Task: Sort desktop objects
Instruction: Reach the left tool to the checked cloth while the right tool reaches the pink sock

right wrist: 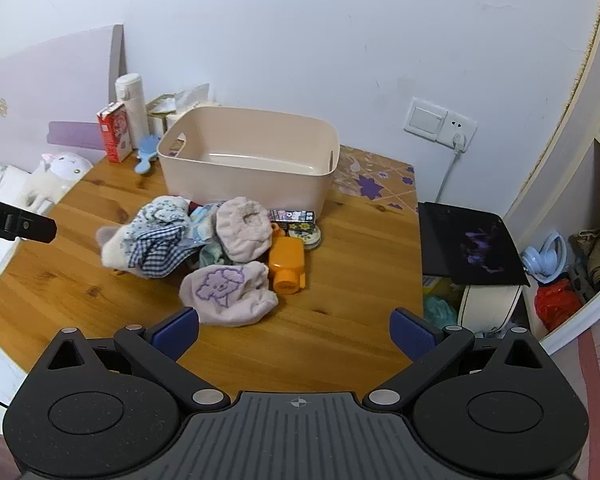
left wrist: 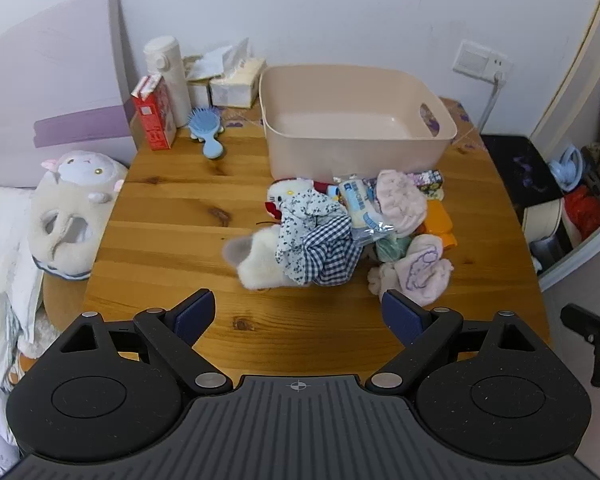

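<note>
A pile of small things lies mid-table in front of an empty beige bin (left wrist: 340,152) (right wrist: 244,184): a checked and floral cloth bundle (left wrist: 324,248) (right wrist: 156,244), pink socks with a purple drawing (left wrist: 420,272) (right wrist: 228,292), a pink cloth (left wrist: 400,200) (right wrist: 242,232), an orange bottle (right wrist: 288,264), a round tin (right wrist: 306,234) and a white packet (left wrist: 360,204). My left gripper (left wrist: 298,312) is open and empty, just short of the pile. My right gripper (right wrist: 294,332) is open and empty, near the socks.
At the table's back left stand a red carton (left wrist: 154,116) (right wrist: 114,132), a white flask (left wrist: 168,76) (right wrist: 132,106), tissue boxes (left wrist: 236,80) and a blue hairbrush (left wrist: 206,128) (right wrist: 146,154). A plush toy (left wrist: 72,208) leans at the left edge. A black stool (right wrist: 472,248) stands right.
</note>
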